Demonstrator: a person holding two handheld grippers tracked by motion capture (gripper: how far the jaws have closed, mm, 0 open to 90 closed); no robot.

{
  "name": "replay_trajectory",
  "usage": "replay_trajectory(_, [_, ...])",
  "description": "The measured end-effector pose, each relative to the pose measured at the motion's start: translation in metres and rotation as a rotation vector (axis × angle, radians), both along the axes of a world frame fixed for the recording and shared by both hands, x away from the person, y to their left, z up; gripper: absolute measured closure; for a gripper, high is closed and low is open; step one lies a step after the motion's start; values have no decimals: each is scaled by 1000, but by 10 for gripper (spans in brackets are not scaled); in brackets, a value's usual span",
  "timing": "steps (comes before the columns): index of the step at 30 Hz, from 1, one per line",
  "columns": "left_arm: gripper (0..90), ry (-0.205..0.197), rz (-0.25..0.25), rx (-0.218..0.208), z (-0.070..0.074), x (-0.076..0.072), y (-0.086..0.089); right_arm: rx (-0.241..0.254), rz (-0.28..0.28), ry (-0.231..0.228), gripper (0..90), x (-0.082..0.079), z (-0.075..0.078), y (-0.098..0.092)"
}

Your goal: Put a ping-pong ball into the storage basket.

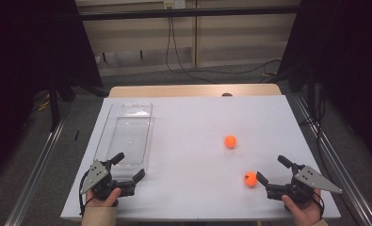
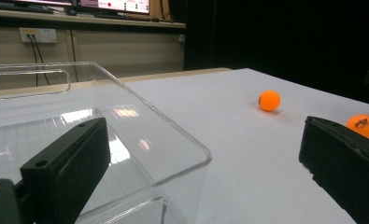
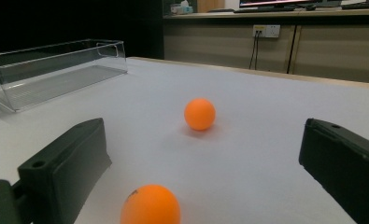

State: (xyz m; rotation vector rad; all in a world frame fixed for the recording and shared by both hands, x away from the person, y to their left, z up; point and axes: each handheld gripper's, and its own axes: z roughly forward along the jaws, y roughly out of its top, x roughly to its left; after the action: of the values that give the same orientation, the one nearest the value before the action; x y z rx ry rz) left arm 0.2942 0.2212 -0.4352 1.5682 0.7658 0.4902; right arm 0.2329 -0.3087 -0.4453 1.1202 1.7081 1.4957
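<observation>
White tabletop [image 1: 193, 122] seen under dim room, dark curtains at sides. Left tool [image 1: 128, 167] held with jaws apart, nothing between them, near corner of clear plastic bin [image 1: 127, 127] just ahead. Right tool [image 1: 271, 170] held with jaws apart; near orange ball [image 1: 250, 178] lying just beside its left jaw, untouched. Far orange ball [image 1: 230, 141] resting farther ahead of right tool.

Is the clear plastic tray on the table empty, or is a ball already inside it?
Empty. The clear tray holds nothing; both orange balls lie outside it on the white table.
</observation>
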Motion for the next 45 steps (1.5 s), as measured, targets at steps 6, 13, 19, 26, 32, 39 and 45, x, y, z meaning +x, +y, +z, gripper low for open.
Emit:
replay_trajectory(6, [19, -1, -6, 4, 1, -1, -2, -1, 2, -2, 8, 0, 0, 0])
replay_trajectory(13, [19, 9, -29, -5, 1, -1, -7, -4, 4, -1, 8, 0, 0, 0])
replay_trajectory(19, [17, 12, -52, -18, 3, -1, -14, -9, 12, -1, 8, 0, 0, 0])
replay_trajectory(26, [15, 17, -83, -18, 4, -1, -23, -12, 13, -3, 10, -1, 1, 1])
replay_trajectory(32, [14, 21, -98, -23, 4, 0, -28, -7, 11, -2, 10, 0, 1, 2])
replay_trajectory(39, [11, 24, -110, -30, 5, 2, -34, -13, 16, -4, 10, 0, 1, 1])
replay_trajectory(45, [11, 26, -120, -19, 4, 4, -37, -8, 19, -6, 10, -1, 1, 2])
